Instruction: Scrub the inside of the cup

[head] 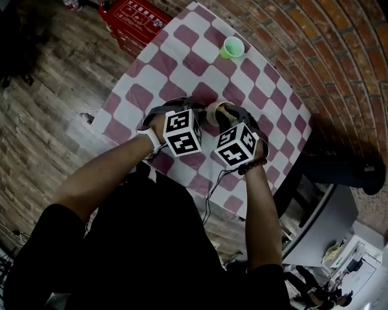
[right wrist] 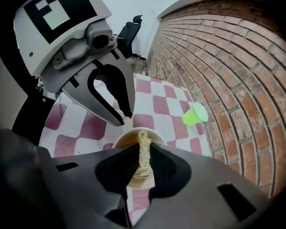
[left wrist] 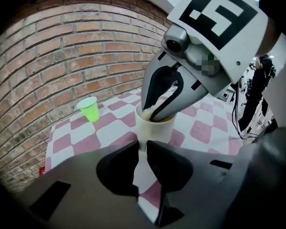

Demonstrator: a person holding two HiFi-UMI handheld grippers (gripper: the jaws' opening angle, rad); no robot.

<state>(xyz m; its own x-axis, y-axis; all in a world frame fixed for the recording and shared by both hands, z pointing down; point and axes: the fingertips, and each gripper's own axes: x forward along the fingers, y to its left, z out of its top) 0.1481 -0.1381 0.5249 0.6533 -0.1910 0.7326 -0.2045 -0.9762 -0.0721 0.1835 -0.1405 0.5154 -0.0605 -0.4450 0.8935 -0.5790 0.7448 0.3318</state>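
Note:
A cream cup (left wrist: 155, 128) is over the checked table (left wrist: 109, 128), and my left gripper (left wrist: 142, 148) is shut on a thin white handle at the cup's near side. My right gripper (right wrist: 143, 152) is shut on a straw-coloured fibre scrubber (right wrist: 143, 156), whose far end reaches inside the cup (right wrist: 133, 136). In the left gripper view the right gripper (left wrist: 156, 112) dips into the cup's mouth from above. From the right gripper view the left gripper (right wrist: 125, 119) pinches the rim side. In the head view the cup (head: 215, 111) shows between both marker cubes. Its base is hidden.
A small green cup (head: 233, 46) stands at the far end of the table near the brick wall (right wrist: 229, 56). A red box (head: 132, 18) sits on the wooden floor left of the table. The table edge (head: 110, 102) lies close on my left.

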